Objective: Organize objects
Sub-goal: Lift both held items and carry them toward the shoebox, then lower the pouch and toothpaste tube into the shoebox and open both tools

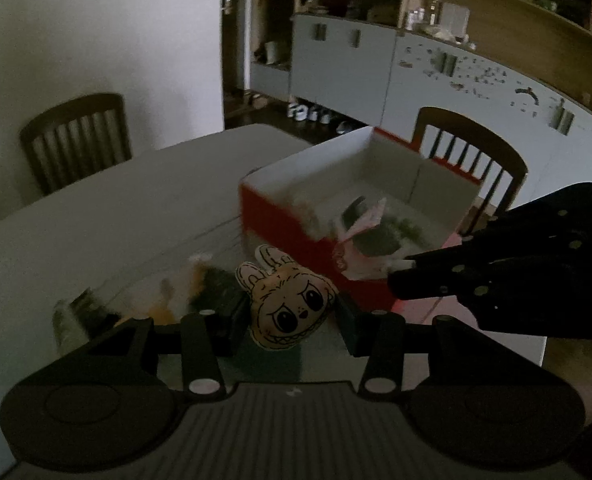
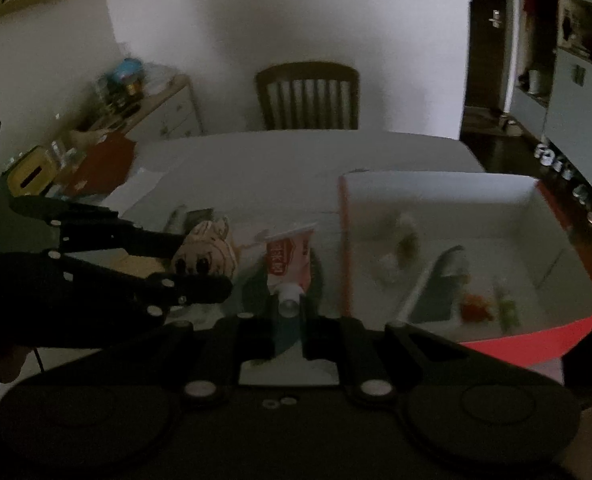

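**On the table, beside the open box: two held items awaiting deposit**

Item 1. Flat tan plush charm with rabbit ears and a drawn toothy face [image 1: 289, 306], clamped between the jaws of the left hand-held gripper [image 1: 291, 320]; ears point to the upper left of the left wrist frame. The red-sided cardboard box with white interior [image 1: 279, 216] lies ahead and to the right of it, near.

Item 2. Pink-and-white squeeze tube with a white cap [image 2: 289, 266], cap end pinched in the right hand-held gripper [image 2: 289, 312]; its long axis runs straight away from the camera. In the right wrist frame the box wall stands just right of the tube, so the right hand-held gripper looks the nearer to the opening.

Obscured: box contents are motion-blurred, a pale stick-like item, red and green bits, unidentifiable. Objects on the table at lower left of the left wrist frame are smeared. Tube lettering unreadable.
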Available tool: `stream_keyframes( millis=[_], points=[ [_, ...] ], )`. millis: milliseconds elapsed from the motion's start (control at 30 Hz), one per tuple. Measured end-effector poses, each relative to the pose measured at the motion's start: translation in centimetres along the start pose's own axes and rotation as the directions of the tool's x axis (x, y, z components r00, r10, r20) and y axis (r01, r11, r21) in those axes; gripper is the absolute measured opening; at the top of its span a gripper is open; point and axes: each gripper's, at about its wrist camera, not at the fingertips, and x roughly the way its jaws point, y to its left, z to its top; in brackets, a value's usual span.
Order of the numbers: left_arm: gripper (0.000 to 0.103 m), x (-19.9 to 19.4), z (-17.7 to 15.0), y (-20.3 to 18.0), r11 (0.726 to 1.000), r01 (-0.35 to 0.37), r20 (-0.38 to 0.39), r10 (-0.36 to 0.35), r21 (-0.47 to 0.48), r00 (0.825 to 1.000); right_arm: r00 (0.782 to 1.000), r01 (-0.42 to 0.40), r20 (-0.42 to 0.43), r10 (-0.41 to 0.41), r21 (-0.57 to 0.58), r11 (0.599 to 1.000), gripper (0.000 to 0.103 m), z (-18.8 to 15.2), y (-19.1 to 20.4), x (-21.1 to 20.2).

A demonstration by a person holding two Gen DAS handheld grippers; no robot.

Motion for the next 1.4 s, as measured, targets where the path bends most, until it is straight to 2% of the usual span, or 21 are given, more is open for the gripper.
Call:
stream_keyframes(
  millis=[567, 967, 1233, 1400],
  points=[
    [0.046, 7.6, 6.2, -7.8, 0.996, 0.049, -0.025, -0.047, 0.068, 0.999, 0.994, 0.104, 0.006, -0.105, 0.081, 0.991, 0.009, -0.1, -11.5, -1.0],
    [0.046, 13.8, 9.7, -10.1, 0.995, 0.016, -0.082, -0.008, 0.101, 0.997, 0.989, 0.143, -0.064, -0.137, 0.115, 0.983, 0.009, -0.1, -18.1, 2.0],
    [0.046, 18.5, 12.4, -9.9, 0.995, 0.007, -0.131, 0.006, 0.096, 0.991, 0.983, 0.143, -0.127, -0.132, 0.087, 0.986, 0.009, -0.4, -18.9, 4.9],
    [0.046, 21.3, 13.2, -10.3, 0.992, 0.001, -0.170, 0.020, 0.126, 0.985, 0.979, 0.143, -0.157, -0.131, 0.074, 0.987, 0.009, -0.7, -19.2, 6.4]
  ],
)
